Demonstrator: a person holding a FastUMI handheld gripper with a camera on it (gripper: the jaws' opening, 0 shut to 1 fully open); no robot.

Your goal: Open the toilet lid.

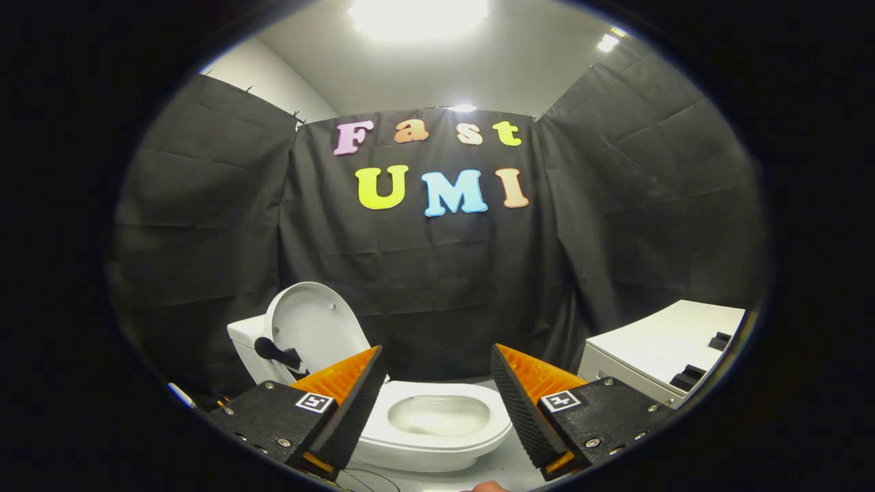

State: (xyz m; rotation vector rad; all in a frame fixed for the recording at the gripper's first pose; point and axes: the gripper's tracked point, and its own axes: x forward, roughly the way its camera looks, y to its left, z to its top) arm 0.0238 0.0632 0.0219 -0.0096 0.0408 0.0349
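So from where I'm driving, the toilet lid (311, 324) is already up, standing lower left of frame against the tank (245, 336), with the seat and bowl (437, 424) low center. My gripper (435, 361) has its fingers spread wide, nothing between them. The lid looks like light, stiff, slick plastic; I'd take hold at its front rim.

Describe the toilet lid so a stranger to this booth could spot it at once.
Start at the white toilet standing before the black cloth wall, just beyond the open gripper. The toilet lid stands raised at the toilet's back, beside the cistern. It is the rounded white panel with a dark handle clipped on, unlike the flat boxy white cabinet opposite.
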